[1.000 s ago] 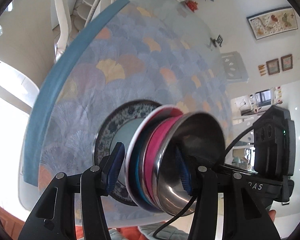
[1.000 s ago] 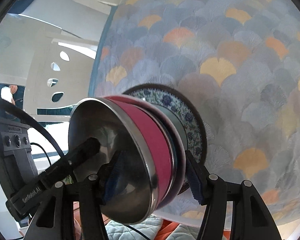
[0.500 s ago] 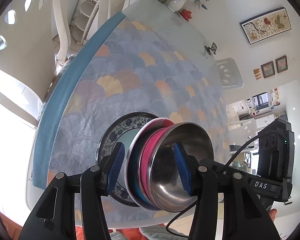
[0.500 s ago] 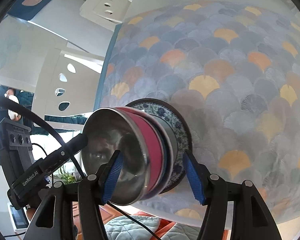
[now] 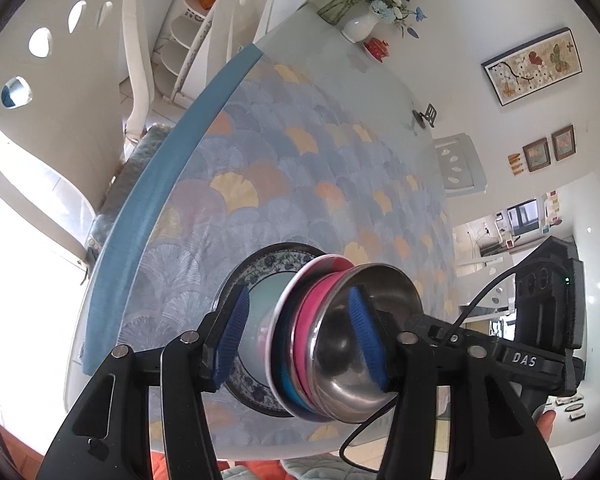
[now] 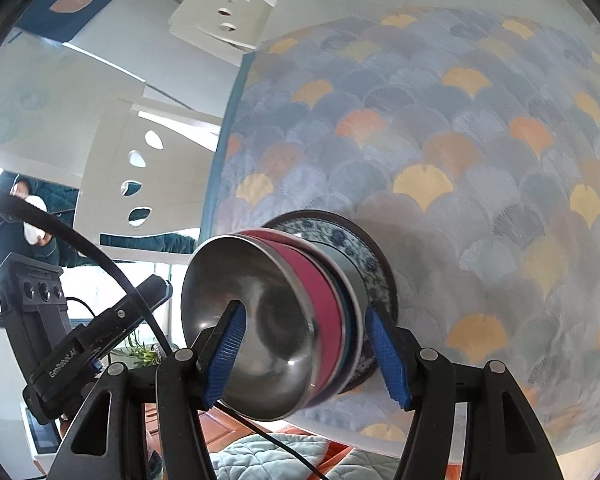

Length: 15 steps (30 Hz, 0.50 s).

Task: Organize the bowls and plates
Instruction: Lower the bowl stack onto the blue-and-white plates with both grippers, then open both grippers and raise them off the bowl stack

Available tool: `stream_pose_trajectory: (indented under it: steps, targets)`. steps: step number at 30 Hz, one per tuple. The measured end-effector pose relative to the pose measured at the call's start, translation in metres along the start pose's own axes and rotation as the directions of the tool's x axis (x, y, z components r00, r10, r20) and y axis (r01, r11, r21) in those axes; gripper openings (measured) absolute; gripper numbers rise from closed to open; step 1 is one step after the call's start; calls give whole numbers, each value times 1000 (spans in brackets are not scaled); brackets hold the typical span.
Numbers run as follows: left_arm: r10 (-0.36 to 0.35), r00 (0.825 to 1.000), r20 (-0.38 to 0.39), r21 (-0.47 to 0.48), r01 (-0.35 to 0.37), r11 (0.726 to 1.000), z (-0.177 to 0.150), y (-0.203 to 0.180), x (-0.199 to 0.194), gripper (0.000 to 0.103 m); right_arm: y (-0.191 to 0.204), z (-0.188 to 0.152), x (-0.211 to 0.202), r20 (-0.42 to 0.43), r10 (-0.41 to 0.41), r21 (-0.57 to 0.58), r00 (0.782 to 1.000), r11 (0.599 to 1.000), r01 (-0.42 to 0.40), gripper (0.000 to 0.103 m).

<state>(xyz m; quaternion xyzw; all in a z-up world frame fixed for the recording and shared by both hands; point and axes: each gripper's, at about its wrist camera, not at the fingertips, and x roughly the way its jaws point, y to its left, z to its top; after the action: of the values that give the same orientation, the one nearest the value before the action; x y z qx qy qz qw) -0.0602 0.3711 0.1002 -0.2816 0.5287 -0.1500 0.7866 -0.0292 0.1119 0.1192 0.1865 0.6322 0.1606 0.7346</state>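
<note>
**Nested bowls over the patterned plate**

A steel bowl [image 5: 364, 344] sits in a pink bowl [image 5: 312, 320], nested with a teal and a white one, on the blue-patterned plate [image 5: 260, 268]. The left gripper [image 5: 296, 336] has just widened; its right pad is inside the steel bowl, its left pad clear of the stack. The right gripper [image 6: 308, 354] straddles the stack, jaws spread, outer pad apart. Around the plate lies a fan-patterned tablecloth [image 6: 460, 140].

Two words I can read

"DAS" is printed white on my right tool [image 5: 524, 360] in the left view; "GenRobot.AI" runs along my left tool [image 6: 66, 364] in the right view.
</note>
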Motion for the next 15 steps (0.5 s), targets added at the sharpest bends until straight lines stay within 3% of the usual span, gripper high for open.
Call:
stream_pose_trajectory:
  steps: [6, 15]
  targets:
    - [4, 1000, 6, 1, -4, 1000, -3, 1, 0, 51, 2, 1, 1, -8, 10, -8, 1000, 1000, -10, 60]
    - [-19, 996, 87, 78, 13, 997, 2, -21, -18, 51, -4, 0, -7, 11, 15, 13, 1000, 1000, -15, 60]
